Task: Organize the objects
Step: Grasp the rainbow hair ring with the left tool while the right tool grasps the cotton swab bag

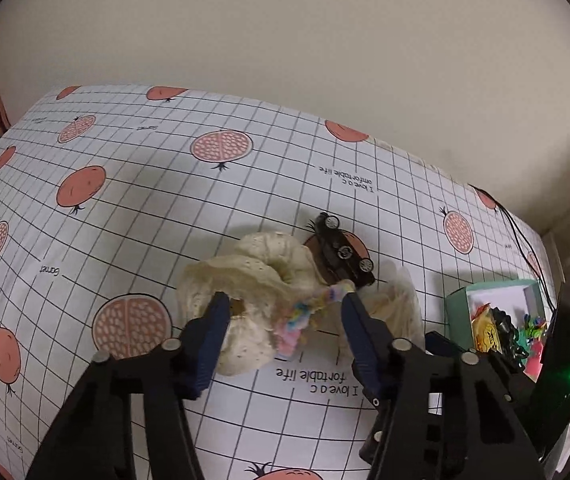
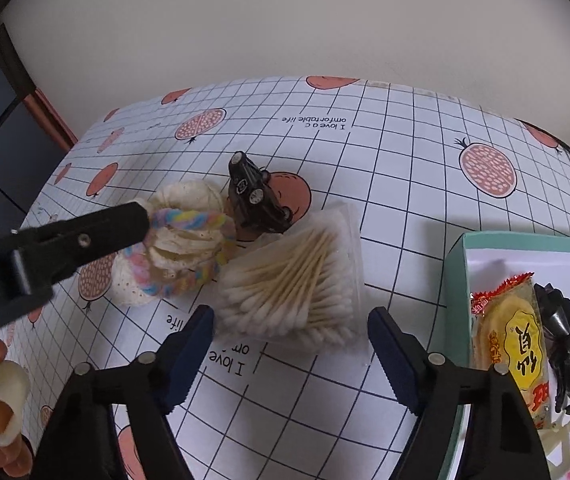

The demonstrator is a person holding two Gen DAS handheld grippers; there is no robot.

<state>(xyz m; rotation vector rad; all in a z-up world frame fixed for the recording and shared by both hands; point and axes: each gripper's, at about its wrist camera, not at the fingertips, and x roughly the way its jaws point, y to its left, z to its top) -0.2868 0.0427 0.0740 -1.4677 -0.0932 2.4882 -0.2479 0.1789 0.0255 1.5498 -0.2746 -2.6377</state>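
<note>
On the table just ahead of the right tool, jaws wide and empty, sits the cotton swab box: light, stiff, slick; grip its sides. Beyond, the open left tool straddles a soft scrunchie

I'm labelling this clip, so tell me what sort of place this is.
Probably a home table: a grid-patterned tablecloth with pomegranate prints against a plain wall, strewn with household odds such as a clear box of cotton swabs, a cream fabric scrunchie and a black toy car.
</note>
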